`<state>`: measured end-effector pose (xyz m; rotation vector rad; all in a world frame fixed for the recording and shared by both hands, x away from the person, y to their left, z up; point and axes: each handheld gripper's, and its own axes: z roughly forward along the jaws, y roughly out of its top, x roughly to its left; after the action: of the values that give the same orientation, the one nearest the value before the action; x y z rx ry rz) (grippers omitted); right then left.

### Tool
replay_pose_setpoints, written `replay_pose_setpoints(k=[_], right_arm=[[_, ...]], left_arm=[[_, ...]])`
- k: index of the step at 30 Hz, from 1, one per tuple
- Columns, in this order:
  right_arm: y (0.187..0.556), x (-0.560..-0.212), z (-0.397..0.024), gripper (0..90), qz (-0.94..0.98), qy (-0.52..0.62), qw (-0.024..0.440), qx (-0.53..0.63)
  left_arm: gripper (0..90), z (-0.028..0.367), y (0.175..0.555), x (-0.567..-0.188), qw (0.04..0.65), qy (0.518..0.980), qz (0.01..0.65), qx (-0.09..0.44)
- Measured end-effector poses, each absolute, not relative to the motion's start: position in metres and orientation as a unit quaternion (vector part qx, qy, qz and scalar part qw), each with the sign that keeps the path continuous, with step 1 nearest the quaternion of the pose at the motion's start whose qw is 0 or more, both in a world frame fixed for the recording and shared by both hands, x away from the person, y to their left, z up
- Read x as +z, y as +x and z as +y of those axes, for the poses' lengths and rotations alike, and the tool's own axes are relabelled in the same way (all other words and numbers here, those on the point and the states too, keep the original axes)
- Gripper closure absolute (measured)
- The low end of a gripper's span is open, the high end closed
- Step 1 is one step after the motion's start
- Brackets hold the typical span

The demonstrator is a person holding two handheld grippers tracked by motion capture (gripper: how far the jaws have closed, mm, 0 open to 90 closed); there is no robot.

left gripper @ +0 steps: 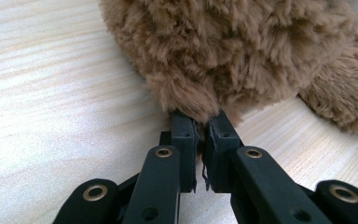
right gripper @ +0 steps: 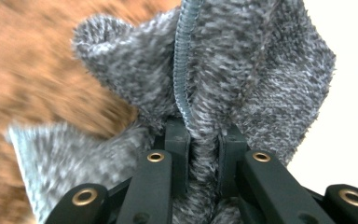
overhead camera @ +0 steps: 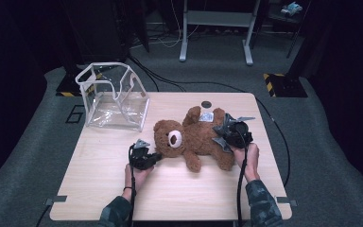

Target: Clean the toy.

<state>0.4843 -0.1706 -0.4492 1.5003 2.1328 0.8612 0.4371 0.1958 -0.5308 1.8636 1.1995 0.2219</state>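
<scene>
Evidently the left tool (left gripper: 204, 122) pins the teddy bear's (overhead camera: 196, 137) ear fur, steadying it at frame centre while the right tool (right gripper: 204, 133) clamps the grey cloth (right gripper: 242, 70) to pull it.

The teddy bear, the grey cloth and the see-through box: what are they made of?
Teddy bear: brown plush, long shaggy pile. Grey cloth: mottled fuzzy knit or fleece, with a stitched seam. See-through box: likely soft clear plastic, glossy and wrinkled, white-edged.

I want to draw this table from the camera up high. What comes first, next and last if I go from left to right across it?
clear bag → left claw → teddy bear → right claw, which pinches a grey cloth on the bear.
</scene>
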Motion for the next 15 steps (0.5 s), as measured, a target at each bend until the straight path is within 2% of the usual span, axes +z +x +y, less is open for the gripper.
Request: replay_pose_setpoints(k=[3,11,15], right_arm=[[0.481,-0.447,-0.163,78.8,0.766,0.527,0.199,0.311],[0.463,-0.469,-0.164,79.1,0.774,0.528,0.184,0.296],[0.460,-0.474,-0.165,79.0,0.773,0.533,0.189,0.286]], left_arm=[[83.5,0.197,0.437,-0.531,0.441,0.751,0.484,0.089],[82.9,0.198,0.439,-0.531,0.442,0.744,0.493,0.092],[78.7,0.199,0.438,-0.531,0.444,0.741,0.495,0.093]])
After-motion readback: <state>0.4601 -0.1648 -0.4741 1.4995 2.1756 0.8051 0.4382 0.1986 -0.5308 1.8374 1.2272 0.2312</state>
